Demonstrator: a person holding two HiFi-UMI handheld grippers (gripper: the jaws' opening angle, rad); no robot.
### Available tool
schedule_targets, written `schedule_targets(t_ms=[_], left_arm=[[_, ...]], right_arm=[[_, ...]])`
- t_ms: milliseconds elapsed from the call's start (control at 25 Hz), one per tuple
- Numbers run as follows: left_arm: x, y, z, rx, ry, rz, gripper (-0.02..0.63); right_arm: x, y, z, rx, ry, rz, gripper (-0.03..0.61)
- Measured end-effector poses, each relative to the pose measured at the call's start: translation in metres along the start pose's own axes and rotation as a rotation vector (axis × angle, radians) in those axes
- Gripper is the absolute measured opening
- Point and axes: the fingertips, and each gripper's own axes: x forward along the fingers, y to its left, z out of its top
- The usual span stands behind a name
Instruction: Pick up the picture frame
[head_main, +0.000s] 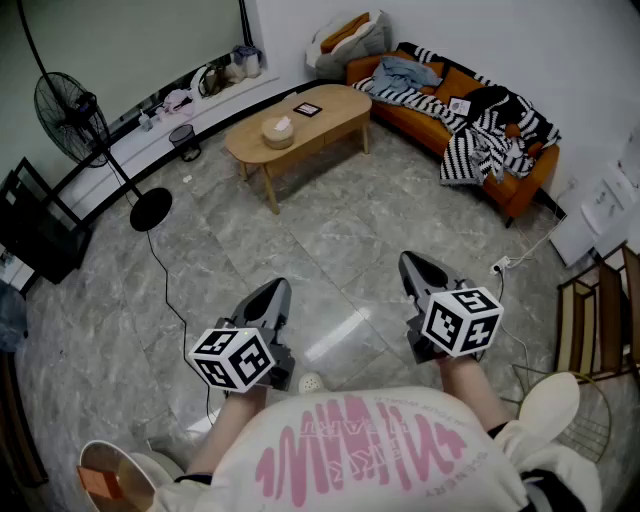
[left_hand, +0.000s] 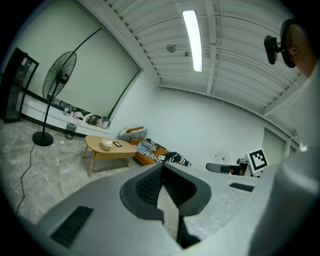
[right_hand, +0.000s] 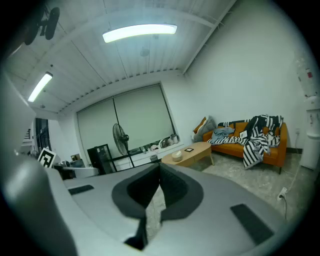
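**Both tools closed and empty, frame far off on the table**

I hold my left gripper (head_main: 273, 293) and my right gripper (head_main: 411, 264) out over the grey tiled floor (head_main: 330, 250). Each has its jaws brought together at the tips, with nothing between them. The picture frame (head_main: 307, 109) lies flat on the oval wooden coffee table (head_main: 335, 122), well apart from both grippers, near a round tissue holder (head_main: 277, 131) and just in front of the orange sofa (head_main: 455, 92).
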Motion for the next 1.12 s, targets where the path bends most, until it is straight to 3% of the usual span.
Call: schedule_targets(t_ms=[440,640,880,1000,1120], left_arm=[[0.033,0.073,0.070,0.021,0.004,-0.033,0.003],[0.045,0.100,0.085,0.039,0.013,-0.067,0.003],[0.057,0.151,0.072,-0.046,0.033,-0.022,0.003],[0.069,0.162,0.055,-0.050,0.103,-0.040,0.003],[0.079,0.176,0.048,-0.068,0.100,-0.021,0.003]], right_arm=[[0.089,0.026,0.037,0.012,-0.022,-0.021,0.006],[0.117,0.031,0.038,0.024,-0.039,-0.049,0.006],[0.140,0.014,0.009,0.124,-0.022,-0.093,0.006],[0.156,0.009,0.002,0.111,0.021,-0.106,0.006],[0.174,-0.003,-0.003,0.102,0.054,-0.116,0.006]])
